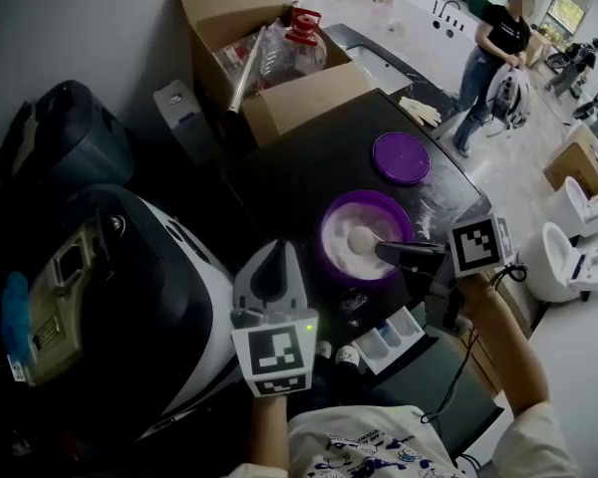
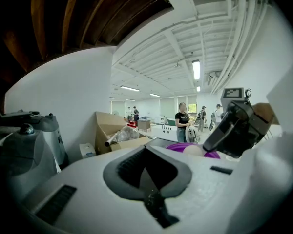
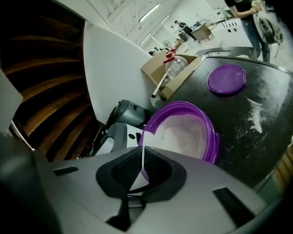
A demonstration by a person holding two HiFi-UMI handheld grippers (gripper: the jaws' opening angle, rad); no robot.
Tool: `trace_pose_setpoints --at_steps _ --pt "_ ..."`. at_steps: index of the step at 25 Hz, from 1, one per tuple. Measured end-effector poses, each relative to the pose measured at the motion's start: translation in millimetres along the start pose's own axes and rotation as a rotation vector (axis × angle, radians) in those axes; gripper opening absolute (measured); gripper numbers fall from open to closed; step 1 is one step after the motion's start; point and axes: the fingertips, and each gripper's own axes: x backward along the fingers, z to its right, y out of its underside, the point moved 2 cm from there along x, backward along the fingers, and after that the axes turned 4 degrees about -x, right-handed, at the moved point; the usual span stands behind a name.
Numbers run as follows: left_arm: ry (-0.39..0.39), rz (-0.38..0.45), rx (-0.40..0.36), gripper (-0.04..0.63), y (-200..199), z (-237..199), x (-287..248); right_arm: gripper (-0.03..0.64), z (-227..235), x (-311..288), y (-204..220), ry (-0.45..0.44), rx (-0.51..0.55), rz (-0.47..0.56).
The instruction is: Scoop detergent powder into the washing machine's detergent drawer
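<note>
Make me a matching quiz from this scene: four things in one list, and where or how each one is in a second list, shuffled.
Things:
1. purple lid
2. purple bowl
3. scoop
4. left gripper

States:
A. jaws together on nothing
B. holds white powder
C. lying flat on the dark top, beyond the bowl
D. gripped by the right gripper, its head in the bowl

Pairs: 1-C, 2-B, 3-D, 4-A
</note>
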Motion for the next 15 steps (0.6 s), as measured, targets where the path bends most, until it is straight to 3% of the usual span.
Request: trace_pose_setpoints --at_steps 15 --pt "0.026 0.019 0.002 0.002 -8 19 6 0.023 -25 25 10 -0.390 -0.303 0.129"
